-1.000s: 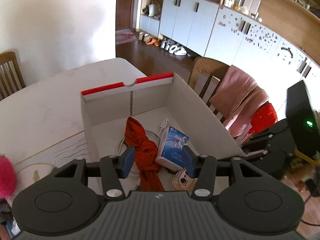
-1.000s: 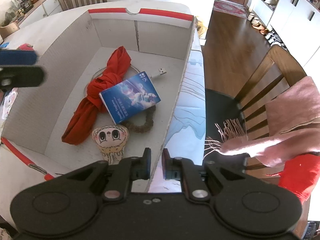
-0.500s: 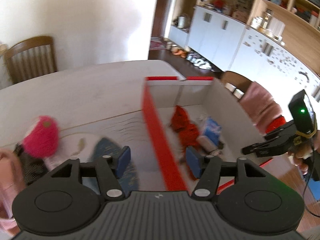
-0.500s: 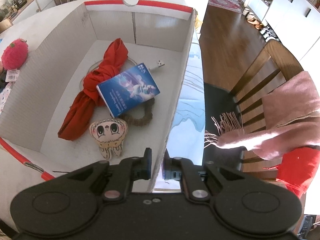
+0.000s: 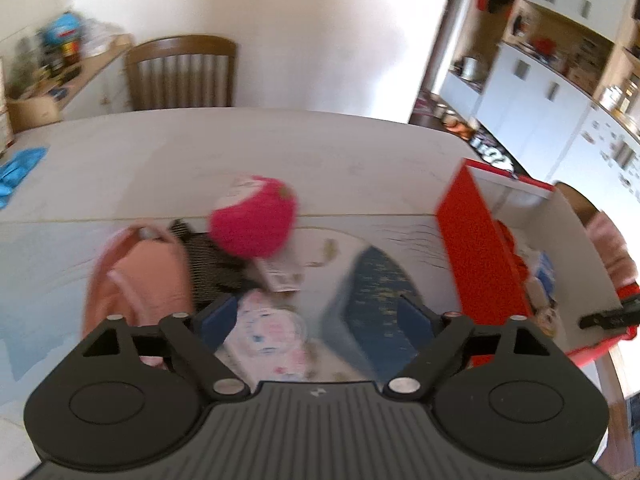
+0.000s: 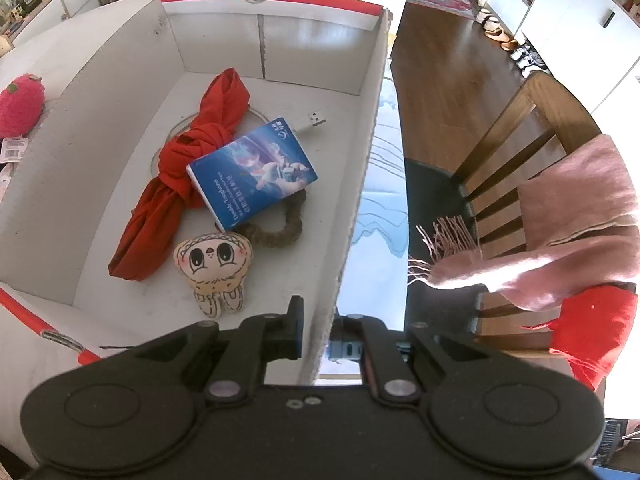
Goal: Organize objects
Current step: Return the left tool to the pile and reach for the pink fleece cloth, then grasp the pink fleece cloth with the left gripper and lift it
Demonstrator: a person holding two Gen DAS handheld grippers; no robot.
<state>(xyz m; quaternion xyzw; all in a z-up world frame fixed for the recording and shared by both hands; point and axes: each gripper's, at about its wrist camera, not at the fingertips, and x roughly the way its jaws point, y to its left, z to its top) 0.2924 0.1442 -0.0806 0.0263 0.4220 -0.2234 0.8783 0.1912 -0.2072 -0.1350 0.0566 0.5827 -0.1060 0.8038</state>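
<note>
Motion blur is smearing the table pile: left gripper (image 5: 316, 316), jaws just opening wide and empty, risks mis-seizing the pink plush (image 5: 253, 220) at twelve o'clock. Right gripper (image 6: 316, 334) is pinching the box wall (image 6: 360, 168).

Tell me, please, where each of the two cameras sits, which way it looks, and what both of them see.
Left wrist view: sits on the left tool, tilted down across the table at loose items; its jaws, which have just been opening, stand wide with nothing gripped.
Right wrist view: sits on the right tool, looking steeply down into the box; its jaws pinch the box's side wall.
Shared: the box, the pink plush toy and the blue packet.
</note>
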